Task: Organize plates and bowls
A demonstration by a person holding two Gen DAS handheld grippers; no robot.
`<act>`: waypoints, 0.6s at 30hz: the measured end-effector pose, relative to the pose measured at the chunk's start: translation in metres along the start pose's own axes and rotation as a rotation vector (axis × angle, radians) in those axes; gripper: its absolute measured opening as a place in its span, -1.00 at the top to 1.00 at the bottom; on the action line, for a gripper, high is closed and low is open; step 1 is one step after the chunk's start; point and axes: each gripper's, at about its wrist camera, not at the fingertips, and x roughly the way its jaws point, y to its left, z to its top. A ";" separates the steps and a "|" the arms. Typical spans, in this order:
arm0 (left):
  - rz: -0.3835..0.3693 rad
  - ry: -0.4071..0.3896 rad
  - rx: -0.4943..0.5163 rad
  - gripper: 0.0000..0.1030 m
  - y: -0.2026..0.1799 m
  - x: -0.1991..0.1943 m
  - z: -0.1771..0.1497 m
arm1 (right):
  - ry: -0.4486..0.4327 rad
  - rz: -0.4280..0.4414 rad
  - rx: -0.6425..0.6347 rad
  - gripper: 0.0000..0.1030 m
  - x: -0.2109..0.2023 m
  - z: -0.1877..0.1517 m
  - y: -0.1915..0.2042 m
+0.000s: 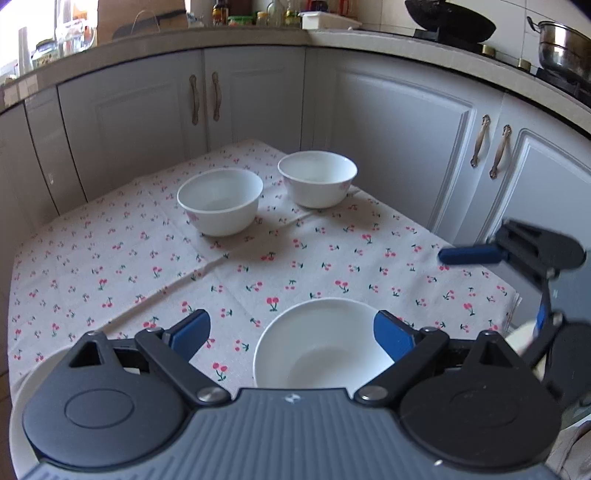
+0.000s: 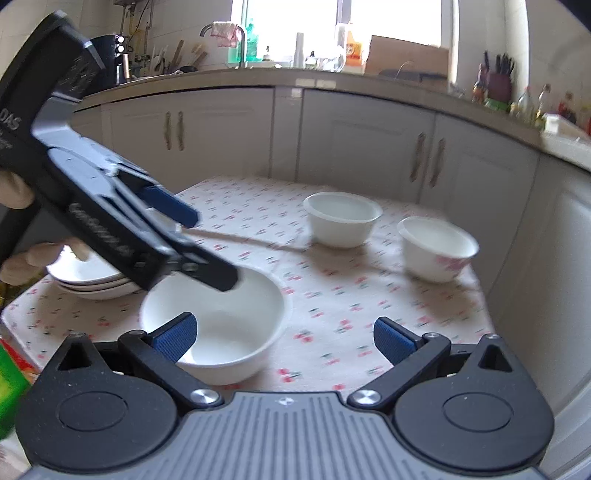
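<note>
A near white bowl (image 1: 317, 343) (image 2: 218, 321) stands on the cherry-print tablecloth (image 1: 122, 266) at the table's front. My left gripper (image 1: 291, 336) is open just above it, and it also shows in the right wrist view (image 2: 207, 247) over the bowl's rim. My right gripper (image 2: 284, 338) is open and empty, to the right of that bowl; it shows at the right edge of the left wrist view (image 1: 491, 291). Two more white bowls (image 1: 220, 201) (image 1: 317, 179) stand farther back. A stack of white plates (image 2: 88, 277) lies at the table's left edge.
Grey cabinet doors (image 1: 399, 147) close in behind and to the right of the table. The worktop above holds a black wok (image 1: 450, 20), a steel pot (image 1: 565, 48) and bottles. A green box (image 2: 9, 391) sits at the near left.
</note>
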 end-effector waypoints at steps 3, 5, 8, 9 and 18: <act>0.006 -0.007 0.012 -0.85 -0.001 -0.003 0.006 | -0.015 -0.033 0.004 -1.00 -0.008 0.003 -0.014; 0.008 -0.021 0.017 -0.85 -0.002 -0.005 0.011 | -0.015 -0.058 0.022 -1.00 -0.010 0.005 -0.022; 0.007 -0.040 0.029 -0.85 -0.006 -0.006 0.020 | -0.022 -0.104 0.036 -1.00 -0.010 0.006 -0.032; 0.007 -0.045 0.036 -0.85 -0.007 -0.005 0.023 | -0.026 -0.116 0.039 -1.00 -0.010 0.006 -0.034; -0.002 -0.073 0.069 -0.86 -0.015 0.010 0.049 | -0.037 -0.177 0.110 -1.00 0.006 0.007 -0.059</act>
